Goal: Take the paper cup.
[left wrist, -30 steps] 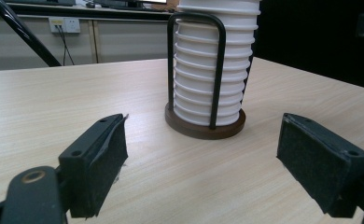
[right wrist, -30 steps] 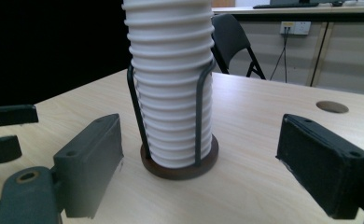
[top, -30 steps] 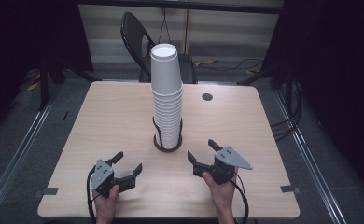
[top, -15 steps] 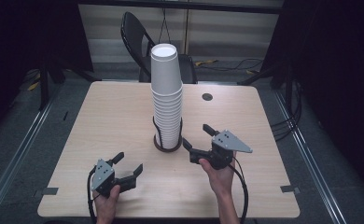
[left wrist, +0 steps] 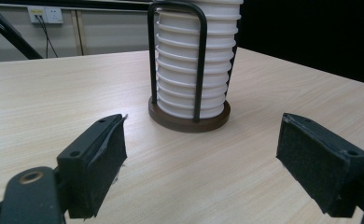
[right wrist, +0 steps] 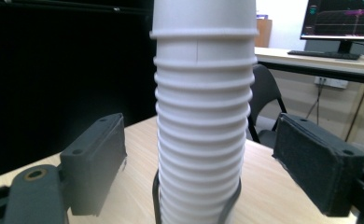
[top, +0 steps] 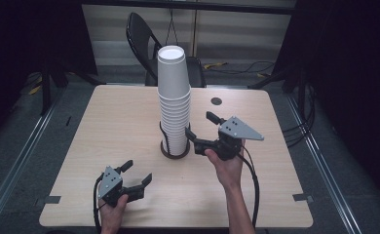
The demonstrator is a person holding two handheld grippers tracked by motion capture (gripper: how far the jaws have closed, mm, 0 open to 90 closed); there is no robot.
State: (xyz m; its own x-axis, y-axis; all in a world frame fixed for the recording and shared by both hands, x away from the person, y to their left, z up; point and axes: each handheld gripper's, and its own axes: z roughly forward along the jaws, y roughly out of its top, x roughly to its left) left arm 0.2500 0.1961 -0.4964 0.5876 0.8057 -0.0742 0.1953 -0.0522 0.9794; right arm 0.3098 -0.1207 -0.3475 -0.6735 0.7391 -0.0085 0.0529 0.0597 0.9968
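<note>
The stack of white paper cups (top: 174,100) stood upright near the middle of the wooden table (top: 110,122), nested mouth-up inside a holder (top: 174,150) made of a round dark base and black wire uprights. The lower cups showed as a close series of rolled rims; the top cup rose well above them, its open mouth visible in the high view.

The right gripper (top: 200,130) was raised beside the stack on its right, jaws spread apart and gripping nothing; one jaw tip lay just beside the lower cups, and contact could not be determined. The left gripper (top: 136,173) sat low near the front edge of the table, well apart from the holder, jaws likewise spread and empty.

The left gripper view showed the holder base (left wrist: 189,119) and one wire upright against the cup rims. The right gripper view showed the stack (right wrist: 202,126) standing between the two open jaws, with a chair (right wrist: 264,95) and a monitor (right wrist: 341,21) behind.
</note>
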